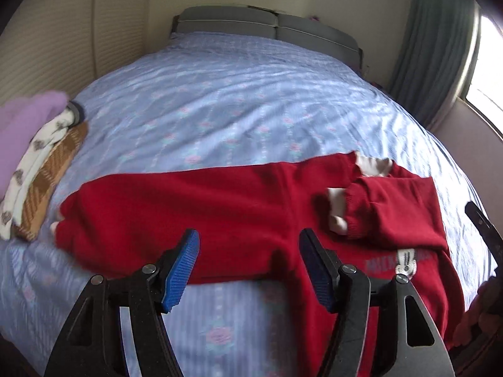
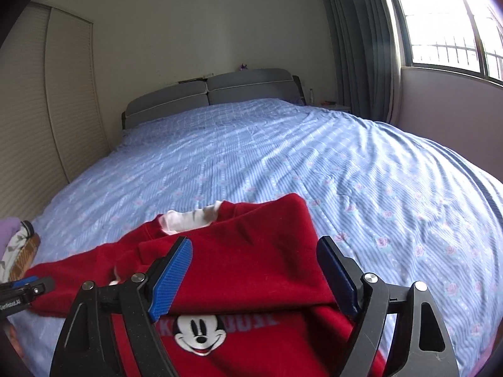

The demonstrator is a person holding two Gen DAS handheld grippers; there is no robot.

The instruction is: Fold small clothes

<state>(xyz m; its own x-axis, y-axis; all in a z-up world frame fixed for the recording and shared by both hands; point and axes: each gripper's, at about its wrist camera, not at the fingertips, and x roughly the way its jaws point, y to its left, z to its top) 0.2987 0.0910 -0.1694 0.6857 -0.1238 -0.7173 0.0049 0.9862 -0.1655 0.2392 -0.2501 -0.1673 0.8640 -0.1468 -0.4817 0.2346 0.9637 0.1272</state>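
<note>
A small red sweater (image 1: 201,207) with a white collar and a Mickey Mouse print (image 2: 198,336) lies on the blue bed. One sleeve stretches out to the left; the other sleeve (image 1: 389,213) is folded across the chest. My left gripper (image 1: 248,267) is open and empty, hovering over the outstretched sleeve and body. My right gripper (image 2: 254,276) is open and empty above the folded shoulder part of the sweater (image 2: 251,245). The tip of the right gripper shows at the right edge of the left wrist view (image 1: 481,223).
A stack of folded clothes (image 1: 37,169), purple, white patterned and brown plaid, lies at the bed's left edge. The blue flowered bedspread (image 1: 239,103) runs back to a grey headboard (image 2: 207,94). A wardrobe stands to the left; a curtain and window (image 2: 440,22) are at the right.
</note>
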